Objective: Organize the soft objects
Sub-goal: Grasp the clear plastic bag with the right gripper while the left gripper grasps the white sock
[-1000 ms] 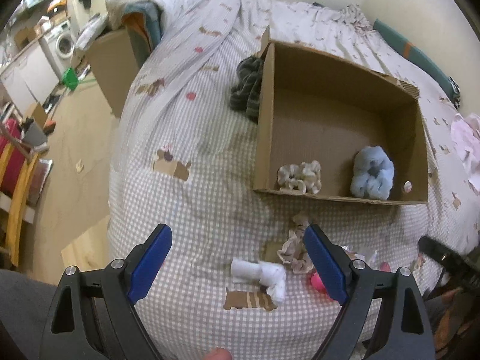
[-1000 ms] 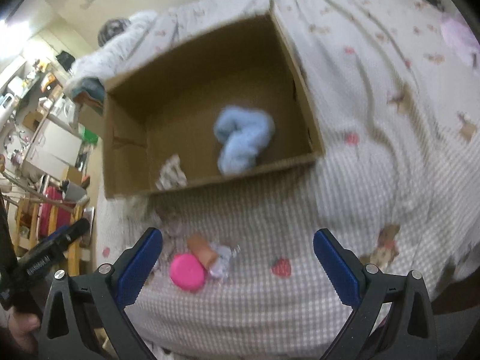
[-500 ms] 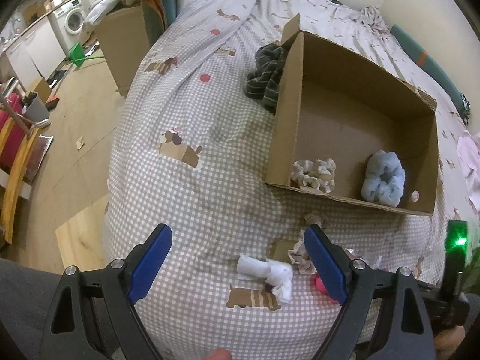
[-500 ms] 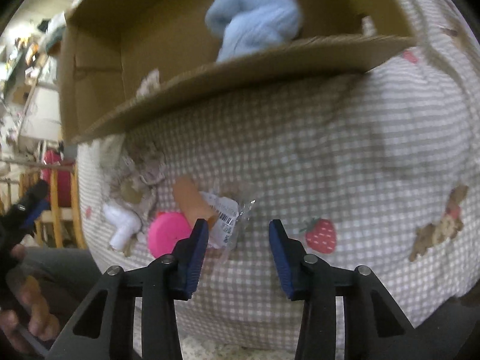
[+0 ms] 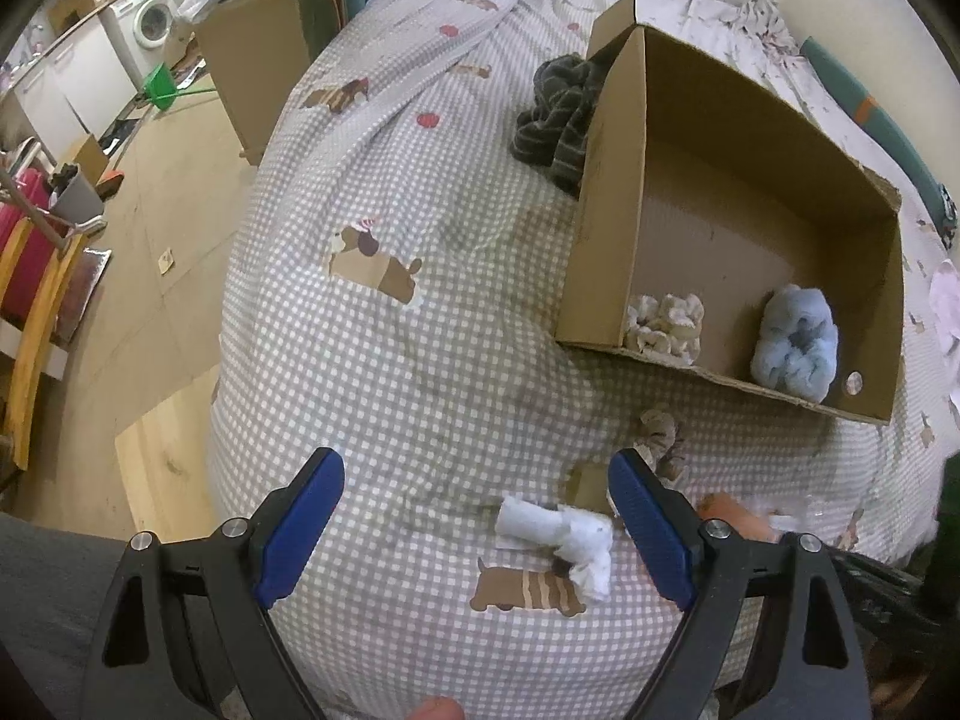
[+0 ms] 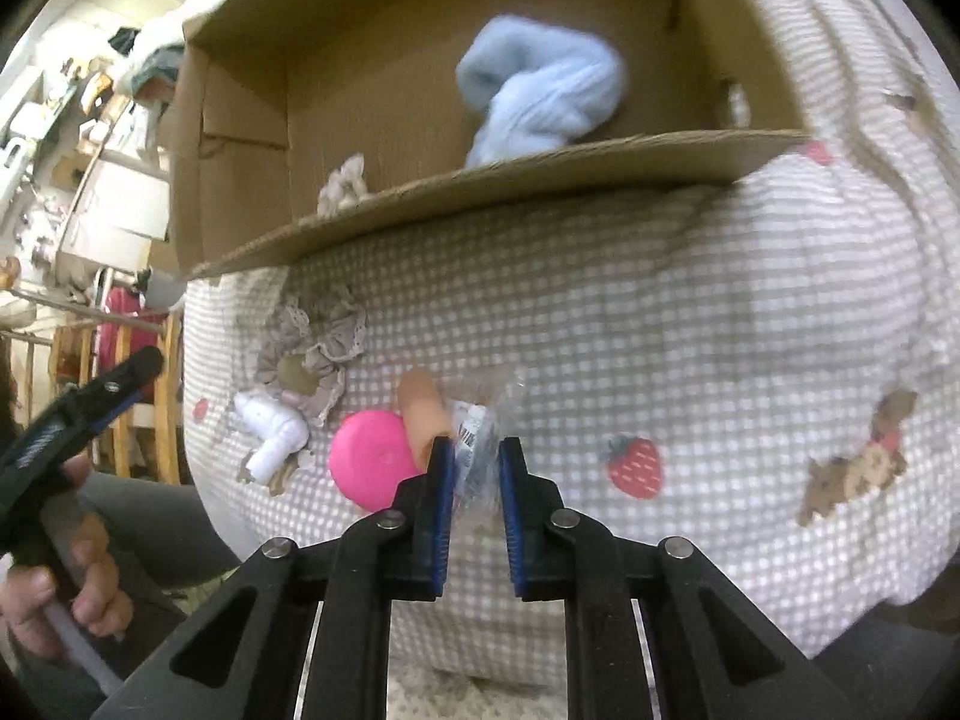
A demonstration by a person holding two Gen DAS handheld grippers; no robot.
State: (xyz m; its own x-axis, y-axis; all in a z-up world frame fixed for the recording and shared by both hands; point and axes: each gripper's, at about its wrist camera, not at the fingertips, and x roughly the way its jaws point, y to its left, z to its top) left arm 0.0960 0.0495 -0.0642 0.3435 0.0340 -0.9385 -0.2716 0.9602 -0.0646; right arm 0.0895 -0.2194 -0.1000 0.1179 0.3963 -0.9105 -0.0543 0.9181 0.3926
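Two items already sit in the box [image 5: 612, 228]: a blue scrunchie [image 5: 795, 348] and a cream one [image 5: 663, 324]. In front of the box, your right hand-held gripper [image 6: 470, 474] is nearly clenched around a plastic packet [image 6: 474, 429]; your left hand-held gripper [image 5: 474, 531] hangs released above the white roll [image 5: 558, 531]. A grey scrunchie [image 6: 318, 348] and pink ball [image 6: 369, 459] remain.

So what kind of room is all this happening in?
Probably a lived-in home, a bedroom or studio: a bed under a checked quilt, a washing machine across the wooden floor.
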